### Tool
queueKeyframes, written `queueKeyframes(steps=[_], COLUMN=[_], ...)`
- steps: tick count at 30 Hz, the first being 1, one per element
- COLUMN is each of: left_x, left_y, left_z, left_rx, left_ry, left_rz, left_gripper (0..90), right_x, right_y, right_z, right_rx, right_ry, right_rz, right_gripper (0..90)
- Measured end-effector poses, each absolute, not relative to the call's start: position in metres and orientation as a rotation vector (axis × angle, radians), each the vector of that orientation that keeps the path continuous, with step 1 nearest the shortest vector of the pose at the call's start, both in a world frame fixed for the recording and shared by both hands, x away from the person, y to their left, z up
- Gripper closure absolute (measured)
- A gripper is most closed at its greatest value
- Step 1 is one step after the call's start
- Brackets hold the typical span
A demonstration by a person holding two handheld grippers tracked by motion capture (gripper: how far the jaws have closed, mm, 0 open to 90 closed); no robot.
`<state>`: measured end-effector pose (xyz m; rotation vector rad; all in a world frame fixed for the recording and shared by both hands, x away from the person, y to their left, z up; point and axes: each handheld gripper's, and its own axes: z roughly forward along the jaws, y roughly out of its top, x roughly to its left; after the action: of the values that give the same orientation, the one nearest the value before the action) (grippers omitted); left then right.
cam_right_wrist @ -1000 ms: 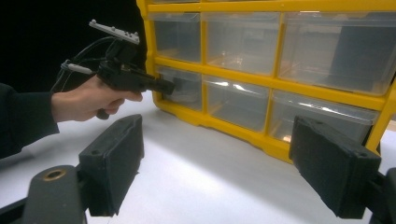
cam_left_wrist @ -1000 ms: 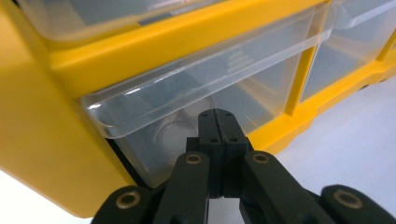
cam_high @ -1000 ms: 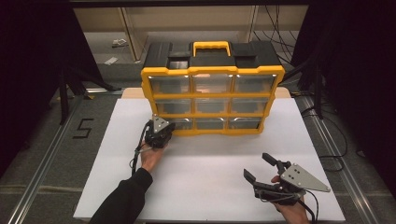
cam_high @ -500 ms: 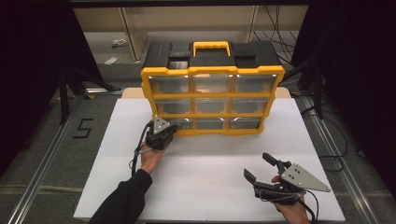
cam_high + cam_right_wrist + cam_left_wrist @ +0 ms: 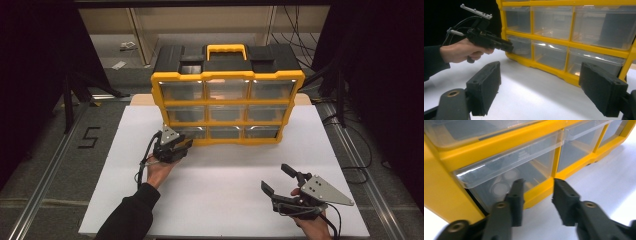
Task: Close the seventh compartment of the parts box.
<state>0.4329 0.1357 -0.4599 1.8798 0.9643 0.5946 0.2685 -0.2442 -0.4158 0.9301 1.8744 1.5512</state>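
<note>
Left gripper [image 5: 186,144] up against bottom-left drawer [image 5: 506,177] of yellow organizer [image 5: 227,80] at back-centre of white table [image 5: 225,170]. Jaws slightly apart, tips at drawer front, nothing pinched yet. Drawer looks closed or barely cracked, small white-capped containers [image 5: 499,188] inside. So early stage imo: grab + pull left to do. Right gripper [image 5: 278,181] idle near front-right edge, spread wide, empty.

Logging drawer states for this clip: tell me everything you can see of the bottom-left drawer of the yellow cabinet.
The bottom-left drawer is clear plastic, set in the yellow cabinet that stands upright on the white table. It appears pulled out slightly, a dark gap showing at its left side. Inside lie small round white-topped items, too blurred to name. The left gripper is open right at its front; contact cannot be told.
</note>
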Motion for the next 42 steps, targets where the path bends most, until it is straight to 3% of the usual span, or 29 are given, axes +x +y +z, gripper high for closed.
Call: queueKeyframes(steps=[11, 17, 28, 42], left_x=[0.422, 0.411, 0.388, 0.364], left_y=[0.131, 0.122, 0.117, 0.124], left_z=[-0.454, -0.446, -0.434, -0.427], left_rx=[1.864, 1.857, 1.848, 1.801], left_ry=[0.889, 0.816, 0.724, 0.726], left_rz=[0.488, 0.435, 0.447, 0.445], left_gripper=[28.7, 18.7, 16.3, 16.0], right_x=[0.268, 0.268, 0.268, 0.268], right_y=[-0.245, -0.244, -0.244, -0.244], right_z=[-0.416, -0.416, -0.416, -0.416], right_rx=[0.928, 0.927, 0.923, 0.925], right_ry=[1.875, 1.876, 1.876, 1.877], right_rz=[1.553, 1.553, 1.552, 1.552], right_gripper=[18.9, 18.9, 18.9, 18.8])
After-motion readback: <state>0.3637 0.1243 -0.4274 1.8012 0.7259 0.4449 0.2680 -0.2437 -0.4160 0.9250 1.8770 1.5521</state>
